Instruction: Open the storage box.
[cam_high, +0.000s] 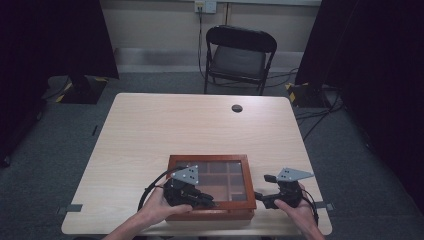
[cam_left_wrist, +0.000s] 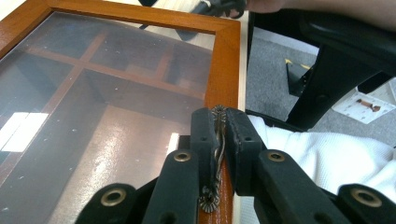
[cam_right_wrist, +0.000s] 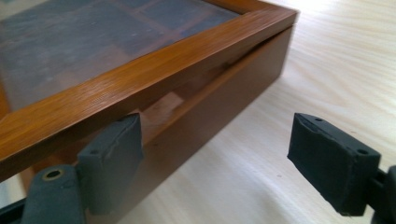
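Note:
A wooden box (cam_high: 209, 158) with a glass lid stands at the table's near edge. Dark compartments show through the glass (cam_left_wrist: 93, 107). My left gripper (cam_high: 206, 202) reaches over the lid's front rail, and its jaws (cam_left_wrist: 218, 125) are shut on the small ornate metal clasp (cam_left_wrist: 210, 200) there. The lid (cam_right_wrist: 140, 79) sits slightly raised, with a narrow gap (cam_right_wrist: 187, 105) above the box base. My right gripper (cam_high: 260, 196) is at the box's right side, open (cam_right_wrist: 215, 149). One of its pads (cam_right_wrist: 114, 154) lies against the box just under the lid's edge, and the other (cam_right_wrist: 329, 163) hangs over bare table.
The light wooden table (cam_high: 150, 130) has a round cable hole (cam_high: 237, 108) at the back. A black folding chair (cam_high: 240, 52) stands behind it. Dark curtains hang at both sides. White clothing (cam_left_wrist: 327, 154) lies close beside the table's near edge.

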